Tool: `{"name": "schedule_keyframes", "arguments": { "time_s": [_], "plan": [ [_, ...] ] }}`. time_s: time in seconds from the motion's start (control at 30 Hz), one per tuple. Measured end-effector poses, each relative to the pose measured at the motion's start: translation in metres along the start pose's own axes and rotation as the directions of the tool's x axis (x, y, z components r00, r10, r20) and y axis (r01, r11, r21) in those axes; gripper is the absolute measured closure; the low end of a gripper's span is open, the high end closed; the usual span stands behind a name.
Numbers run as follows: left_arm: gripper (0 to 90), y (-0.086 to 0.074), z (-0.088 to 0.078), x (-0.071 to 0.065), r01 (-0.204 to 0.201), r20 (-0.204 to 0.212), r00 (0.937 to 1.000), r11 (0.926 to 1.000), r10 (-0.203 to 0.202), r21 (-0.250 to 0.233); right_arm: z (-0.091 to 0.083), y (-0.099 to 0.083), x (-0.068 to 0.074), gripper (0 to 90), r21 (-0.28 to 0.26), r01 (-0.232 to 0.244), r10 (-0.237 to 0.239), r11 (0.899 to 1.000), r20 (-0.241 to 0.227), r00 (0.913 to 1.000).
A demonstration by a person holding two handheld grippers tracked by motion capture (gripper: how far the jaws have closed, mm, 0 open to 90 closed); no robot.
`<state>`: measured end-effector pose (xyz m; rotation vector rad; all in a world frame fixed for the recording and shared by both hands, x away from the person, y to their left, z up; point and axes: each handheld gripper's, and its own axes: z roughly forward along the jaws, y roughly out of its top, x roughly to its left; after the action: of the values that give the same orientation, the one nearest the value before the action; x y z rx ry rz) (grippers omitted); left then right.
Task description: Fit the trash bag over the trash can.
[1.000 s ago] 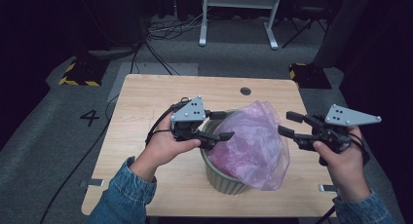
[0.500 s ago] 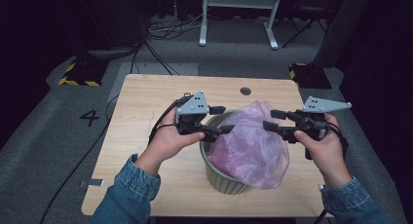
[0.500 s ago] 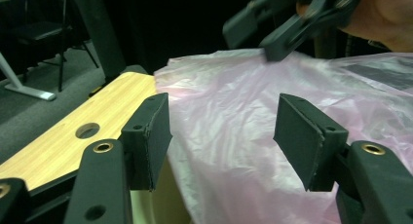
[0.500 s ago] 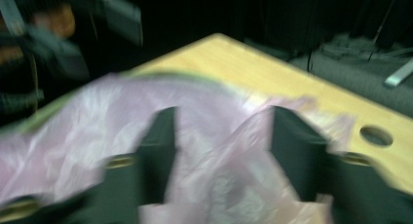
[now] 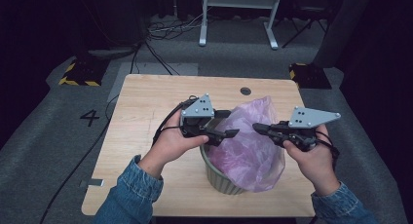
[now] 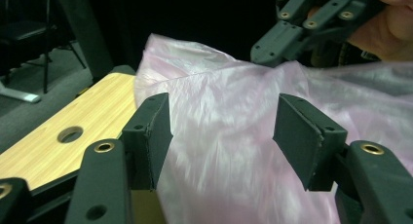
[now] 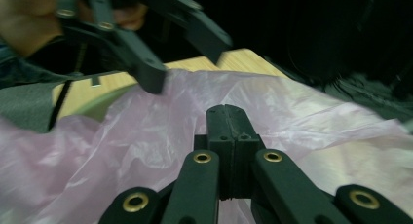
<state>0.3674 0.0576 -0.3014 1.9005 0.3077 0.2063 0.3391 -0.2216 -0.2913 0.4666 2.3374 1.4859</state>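
Tongs at the pink bag: your right tongs have just been closing and now sit pressed together; you can't tell if they pinch any plastic.
Your left tongs stay spread beside the bag, which sits loose in the bin on the tabletop. Its edge isn't pulled over the bin's rim yet. Your right hand has come in closer to the bag.

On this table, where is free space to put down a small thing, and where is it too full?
Free: the left part of the table, from the left edge to the left tool, and the far strip around the round hole. Crowded: the near right, where the bin with its pink bag stands between both tools; the right tool is at the bag.
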Motion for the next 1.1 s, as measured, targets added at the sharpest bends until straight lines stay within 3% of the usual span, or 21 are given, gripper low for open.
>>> {"name": "schedule_keyframes", "arguments": {
  "time_s": [0.13,0.23,0.37,0.43,0.5,0.57,0.7,0.8,0.9,0.97,1.1],
  "plan": [
    [35.7,0.003,0.006,-0.004,-0.016,0.019,0.9997,0.9999,0.016,0.006,0.006,0.003,0.011,90.0,-0.004,0.041,-0.041,0.999,-0.051,0.9978],
    [31.1,0.003,0.009,-0.006,-0.035,0.036,0.9988,0.9993,0.034,0.015,0.009,0.005,0.014,90.0,-0.011,0.057,-0.058,0.998,-0.05,0.9971],
    [32.2,0.001,0.014,-0.01,-0.086,0.038,0.9957,0.9946,0.084,0.058,0.011,0.008,0.014,90.0,-0.034,0.049,-0.051,0.998,-0.062,0.9967],
    [41.7,0.001,0.016,-0.011,-0.101,0.053,0.9938,0.9919,0.097,0.077,0.012,0.009,0.015,90.0,-0.04,0.054,-0.056,0.998,-0.059,0.9967],
    [64.4,0.0,0.017,-0.013,-0.141,0.055,0.9891,0.9858,0.137,0.091,0.011,0.01,0.016,90.0,-0.046,0.057,-0.06,0.997,-0.059,0.9965],
    [79.1,0.0,0.015,-0.013,-0.142,0.061,0.9887,0.9864,0.137,0.084,0.011,0.01,0.016,88.8,-0.049,0.055,-0.057,0.997,-0.054,0.9969],
    [84.4,-0.004,0.007,-0.012,-0.144,0.031,0.9893,0.9878,0.143,0.058,0.002,0.007,0.01,71.5,-0.058,0.04,-0.04,0.998,-0.006,0.9992],
    [85.0,-0.008,0.0,-0.011,-0.132,0.025,0.991,0.9907,0.132,0.032,-0.011,0.001,-0.002,59.8,-0.084,-0.006,0.011,0.996,0.054,0.9985],
    [85.0,-0.012,-0.004,-0.01,-0.131,0.025,0.9912,0.9913,0.13,0.018,-0.021,-0.005,-0.015,46.7,-0.099,-0.05,0.061,0.994,0.109,0.9922],
    [84.9,-0.013,-0.005,-0.01,-0.13,0.029,0.9912,0.9915,0.129,0.008,-0.024,-0.011,-0.023,37.1,-0.1,-0.1,0.111,0.99,0.112,0.9874],
    [84.0,-0.016,-0.005,-0.01,-0.138,0.038,0.9898,0.9905,0.138,0.0,-0.021,-0.016,-0.031,27.3,-0.089,-0.143,0.153,0.986,0.117,0.9812]
  ]
}}
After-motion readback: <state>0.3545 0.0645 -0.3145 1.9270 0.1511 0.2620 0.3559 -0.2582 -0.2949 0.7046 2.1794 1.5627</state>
